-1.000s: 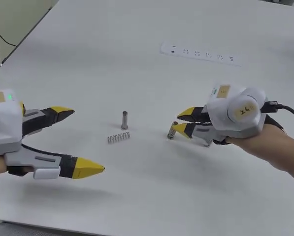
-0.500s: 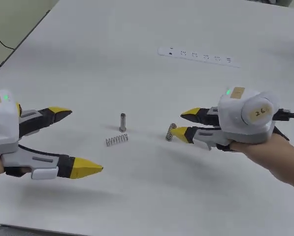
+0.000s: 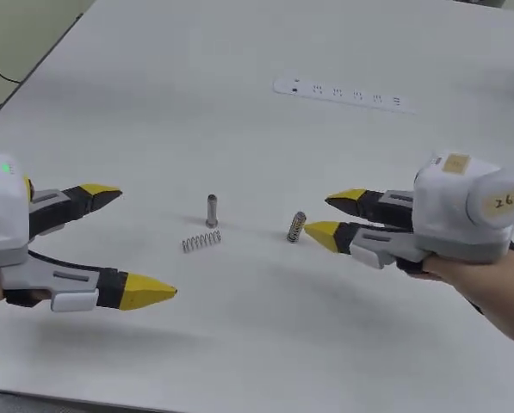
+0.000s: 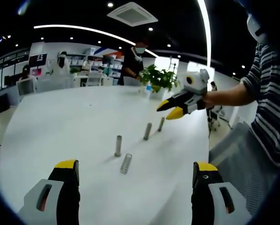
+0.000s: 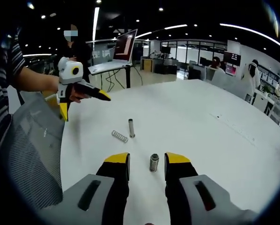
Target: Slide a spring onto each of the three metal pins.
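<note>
- Head view: the matte white table (image 3: pixel 257 52) carried a flat white power strip (image 3: pixel 341 94) at its far side.
- A bare pin (image 3: pixel 212 210), a short smooth grey metal cylinder, stood upright near the middle. Just in front of it a loose spring (image 3: pixel 201 242) of fine wire coils lay on its side.
- To the right stood a sprung pin (image 3: pixel 296 227), ribbed with coils along its length and slightly tilted.
- The left gripper (image 3: pixel 129 241), with a white shell, black jaws and pointed yellow tips, hung with its jaws spread wide and holding nothing. Its body was cut off at the edge.
- The right gripper (image 3: pixel 331 214) had its tips narrowly parted, the lower one just beside the sprung pin without touching it.
- Left gripper view: the left gripper (image 4: pixel 136 166) gaped wide, with the loose spring (image 4: pixel 126 163) and the bare pin (image 4: pixel 118 146) ahead.
- Farther off stood a second pin (image 4: pixel 147 131) and a third pin (image 4: pixel 161 123), too small to make out any coils. The right gripper (image 4: pixel 167 110) hovered above them.
- Right gripper view: the right gripper (image 5: pixel 147 160) stood slightly apart, with the sprung pin (image 5: pixel 154 162) in the gap and clear of both jaws.
- Beyond were the bare pin (image 5: pixel 131 128), the loose spring (image 5: pixel 119 136) and the left gripper (image 5: pixel 86 108).
</note>
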A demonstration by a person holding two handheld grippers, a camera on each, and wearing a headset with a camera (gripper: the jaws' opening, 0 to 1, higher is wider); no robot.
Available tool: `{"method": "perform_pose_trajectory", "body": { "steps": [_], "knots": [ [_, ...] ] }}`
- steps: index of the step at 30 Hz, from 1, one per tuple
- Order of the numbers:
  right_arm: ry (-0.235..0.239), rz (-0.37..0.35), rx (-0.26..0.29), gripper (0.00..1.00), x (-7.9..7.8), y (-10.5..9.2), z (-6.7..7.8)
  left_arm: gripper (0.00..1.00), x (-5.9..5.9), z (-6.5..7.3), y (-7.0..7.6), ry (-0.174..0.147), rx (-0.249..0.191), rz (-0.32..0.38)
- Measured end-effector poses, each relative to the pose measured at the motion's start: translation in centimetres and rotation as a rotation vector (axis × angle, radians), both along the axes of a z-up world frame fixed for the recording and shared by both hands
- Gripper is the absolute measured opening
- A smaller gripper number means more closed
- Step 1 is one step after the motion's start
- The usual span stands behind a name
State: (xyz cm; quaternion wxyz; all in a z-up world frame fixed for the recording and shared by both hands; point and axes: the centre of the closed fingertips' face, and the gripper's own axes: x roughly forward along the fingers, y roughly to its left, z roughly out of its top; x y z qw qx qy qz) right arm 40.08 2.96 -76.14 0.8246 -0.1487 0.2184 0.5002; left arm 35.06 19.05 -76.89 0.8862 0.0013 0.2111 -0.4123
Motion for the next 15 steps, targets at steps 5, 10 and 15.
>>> {"method": "perform_pose_trajectory", "body": {
  "steps": [5, 10, 15],
  "knots": [
    [0.017, 0.014, -0.004, 0.26, -0.9, 0.0, -0.7, 0.98, -0.1, -0.1, 0.2, 0.0, 0.0, 0.003],
    [0.013, 0.044, -0.04, 0.26, -1.5, 0.4, -1.2, 0.98, -0.1, -0.1, 0.3, -0.002, -0.005, 0.007],
    [0.007, 0.103, -0.083, 0.25, -2.0, 1.5, -1.7, 0.98, -0.2, -0.1, 0.2, -0.004, -0.006, 0.007]
  ]
}}
